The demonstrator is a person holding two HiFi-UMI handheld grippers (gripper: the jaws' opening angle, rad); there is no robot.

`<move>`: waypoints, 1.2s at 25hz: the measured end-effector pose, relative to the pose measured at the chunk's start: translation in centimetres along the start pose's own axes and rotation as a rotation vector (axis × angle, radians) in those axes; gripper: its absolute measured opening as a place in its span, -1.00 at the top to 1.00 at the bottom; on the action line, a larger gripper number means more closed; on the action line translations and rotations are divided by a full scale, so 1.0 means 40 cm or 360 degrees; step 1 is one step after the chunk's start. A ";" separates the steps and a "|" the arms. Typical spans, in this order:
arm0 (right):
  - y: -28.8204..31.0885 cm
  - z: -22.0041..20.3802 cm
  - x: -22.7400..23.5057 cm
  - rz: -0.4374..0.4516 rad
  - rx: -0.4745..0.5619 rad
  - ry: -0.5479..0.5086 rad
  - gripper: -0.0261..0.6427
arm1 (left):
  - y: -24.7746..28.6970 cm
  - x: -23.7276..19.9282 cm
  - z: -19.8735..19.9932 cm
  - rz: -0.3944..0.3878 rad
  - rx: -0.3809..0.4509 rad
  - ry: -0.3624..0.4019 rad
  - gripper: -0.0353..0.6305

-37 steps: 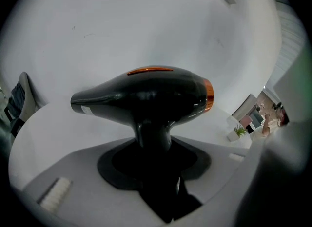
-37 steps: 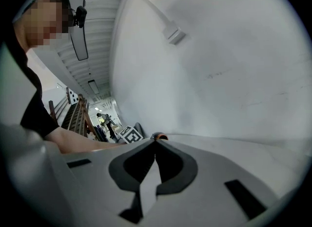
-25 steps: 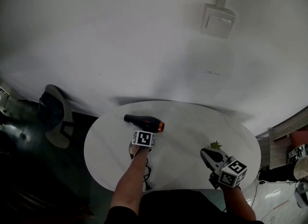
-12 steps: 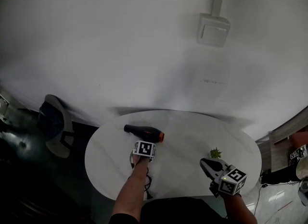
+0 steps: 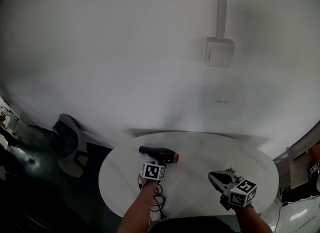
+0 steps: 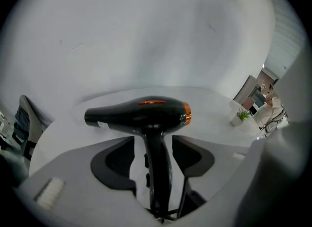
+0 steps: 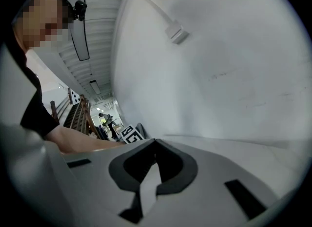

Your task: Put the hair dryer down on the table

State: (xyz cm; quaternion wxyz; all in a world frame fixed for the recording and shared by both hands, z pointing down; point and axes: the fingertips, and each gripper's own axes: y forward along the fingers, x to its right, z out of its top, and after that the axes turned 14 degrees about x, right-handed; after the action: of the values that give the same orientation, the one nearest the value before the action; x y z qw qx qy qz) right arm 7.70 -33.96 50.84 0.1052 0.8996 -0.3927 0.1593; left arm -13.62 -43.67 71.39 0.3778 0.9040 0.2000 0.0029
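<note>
A black hair dryer [image 5: 160, 154] with an orange ring at its nozzle lies on the white oval table [image 5: 197, 144]. In the left gripper view the hair dryer [image 6: 141, 114] points its handle toward me, between the jaws of my left gripper [image 6: 153, 148]. Those jaws are opening, and a gap shows on each side of the handle. In the head view my left gripper [image 5: 156, 163] sits just behind the dryer. My right gripper [image 5: 214, 176] hovers over the table's right side, shut and empty, with its tips together in its own view [image 7: 155, 143].
A small potted plant [image 5: 231, 169] stands on the table beside my right gripper. The dryer's black cord [image 5: 159, 202] hangs off the near edge. A dark chair [image 5: 67, 142] stands left of the table. A white wall with a box [image 5: 220, 52] rises behind.
The head view has tilted up, so the table sits lower in the frame. The hair dryer stays on the table in front of my left gripper. My right gripper holds its place.
</note>
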 end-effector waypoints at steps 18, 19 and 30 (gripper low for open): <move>0.040 0.142 -0.002 0.0084 0.0215 -0.0096 0.89 | -0.365 0.036 0.367 0.0017 0.0827 0.0130 0.15; 0.036 0.149 -0.002 0.0079 0.0226 -0.0105 0.89 | -0.386 0.043 0.382 0.0017 0.0872 0.0129 0.16; 0.022 0.259 -0.013 0.0040 0.0432 -0.0250 0.89 | -0.536 0.155 0.436 -0.0047 0.1242 0.0192 0.27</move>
State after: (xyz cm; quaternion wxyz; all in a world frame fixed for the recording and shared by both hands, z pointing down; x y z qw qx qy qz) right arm 8.83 -37.48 41.10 -0.0505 0.9103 -0.3858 0.1414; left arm -12.91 -39.70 43.34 -0.0066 0.9749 0.2210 -0.0255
